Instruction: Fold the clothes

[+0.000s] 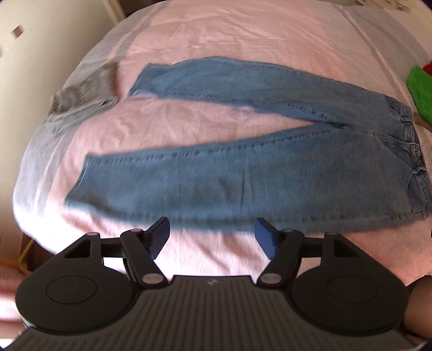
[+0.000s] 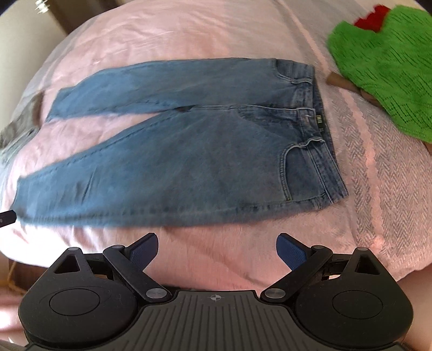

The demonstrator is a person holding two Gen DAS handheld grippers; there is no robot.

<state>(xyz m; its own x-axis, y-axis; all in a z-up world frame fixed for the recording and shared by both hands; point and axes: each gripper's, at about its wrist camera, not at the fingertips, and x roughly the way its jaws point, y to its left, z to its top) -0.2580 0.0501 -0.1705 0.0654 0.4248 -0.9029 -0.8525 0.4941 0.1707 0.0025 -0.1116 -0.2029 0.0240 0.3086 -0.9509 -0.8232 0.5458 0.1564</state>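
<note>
Jeans of washed blue denim are spread flat on a bed covered by a pink bedspread, with the front side up and both legs laid out full length. In the left wrist view, the left claw is seen nearest, held above the bedspread just short of the lower edge of the near leg; its blue-padded fingers are set wide apart and nothing is gripped between them. In the right wrist view, the right claw is likewise held over bare bedspread just before the near edge of the jeans, below the hip and thigh, with its jaws spread wide and empty.

Beyond the claws, the near leg is stretched toward the left, and its hem is found near the bed's left side. The far leg is angled away from it, so that a wedge of pink is left between the two. The waistband is placed at the right end, and a small dark label is visible on it.

Farther left, past the far hem, a grey garment is laid crumpled at the bed's edge. To the right of the waistband, well apart from the jeans, a bright green knitted garment is seen, with something red behind it.
</note>
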